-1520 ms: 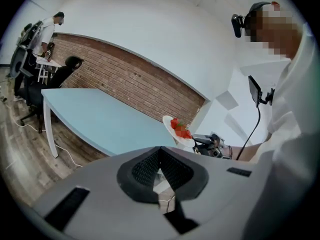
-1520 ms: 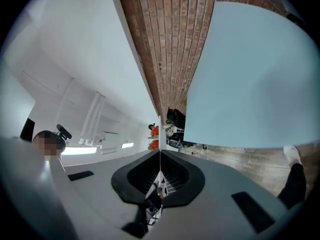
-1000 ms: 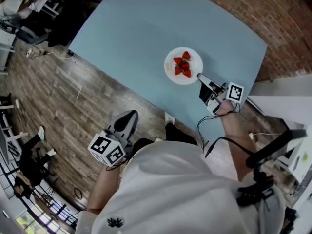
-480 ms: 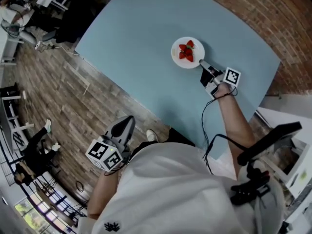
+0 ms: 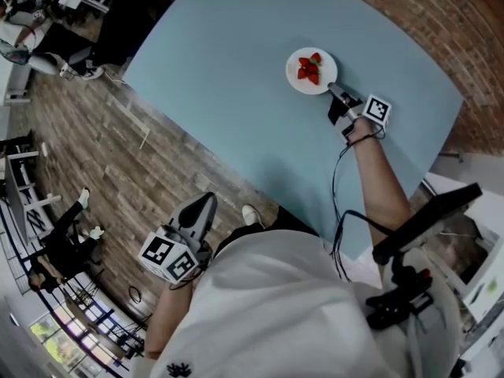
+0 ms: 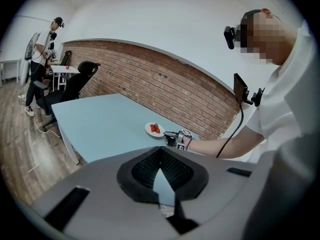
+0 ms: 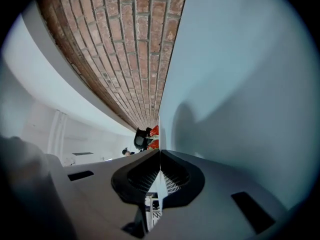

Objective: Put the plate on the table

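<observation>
A white plate (image 5: 300,78) with red strawberries (image 5: 311,68) is over the far right part of the light-blue table (image 5: 228,61). My right gripper (image 5: 333,90) is shut on the plate's near rim, arm stretched out. Whether the plate rests on the table I cannot tell. In the right gripper view the jaws (image 7: 159,152) meet and the strawberries (image 7: 154,131) peek just beyond them. From the left gripper view the plate (image 6: 150,131) and right gripper (image 6: 170,138) show far off. My left gripper (image 5: 206,201) hangs shut and empty by my side, off the table.
A brick wall (image 6: 165,89) runs behind the table. A black office chair (image 6: 80,79) and a standing person (image 6: 42,59) are at the table's far left end. Wooden floor (image 5: 118,172) lies left of the table. A cable (image 5: 337,187) trails from the right gripper.
My right gripper has carried the plate farther across the table, away from me. The left gripper has stayed by my side.
</observation>
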